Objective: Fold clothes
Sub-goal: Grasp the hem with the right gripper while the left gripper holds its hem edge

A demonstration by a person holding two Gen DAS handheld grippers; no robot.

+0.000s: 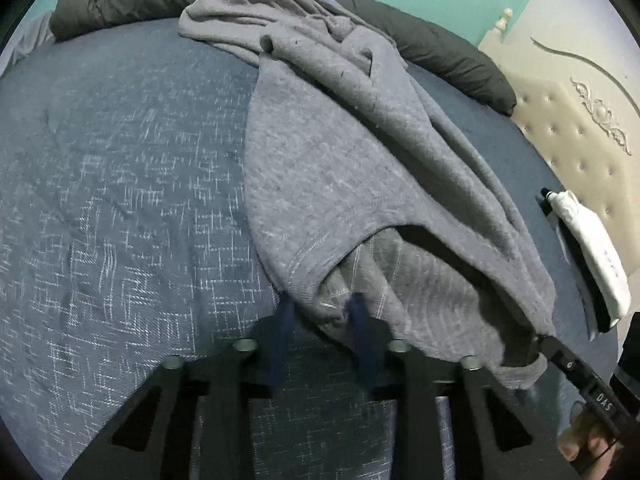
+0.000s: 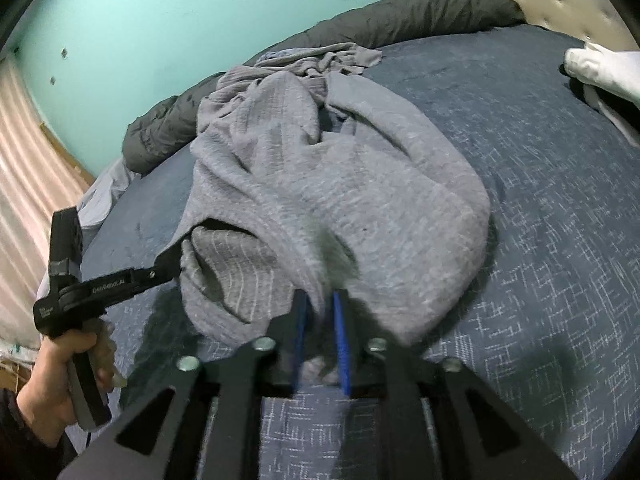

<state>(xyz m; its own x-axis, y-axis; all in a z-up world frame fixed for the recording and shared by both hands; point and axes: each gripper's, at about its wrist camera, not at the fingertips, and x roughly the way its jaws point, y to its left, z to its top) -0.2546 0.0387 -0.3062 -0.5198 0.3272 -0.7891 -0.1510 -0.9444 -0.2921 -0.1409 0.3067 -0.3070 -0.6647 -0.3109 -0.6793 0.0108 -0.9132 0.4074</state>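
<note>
Grey sweatshirt (image 1: pixel 320 168) crumpled on blue bed (image 1: pixel 120 200), hem edge lifted, ribbed lining showing. Left hand-held gripper (image 1: pixel 324 312) and right hand-held gripper (image 2: pixel 320 304) each pinch the hem. Dark duvet (image 1: pixel 440 52) behind; folded white cloth (image 1: pixel 596 248) near headboard (image 1: pixel 580 128).

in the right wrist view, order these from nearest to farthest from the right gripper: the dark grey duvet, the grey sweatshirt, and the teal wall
1. The grey sweatshirt, pinched by the right gripper at its near edge.
2. The dark grey duvet, bunched along the bed's far side behind the sweatshirt.
3. The teal wall, behind the duvet.
</note>
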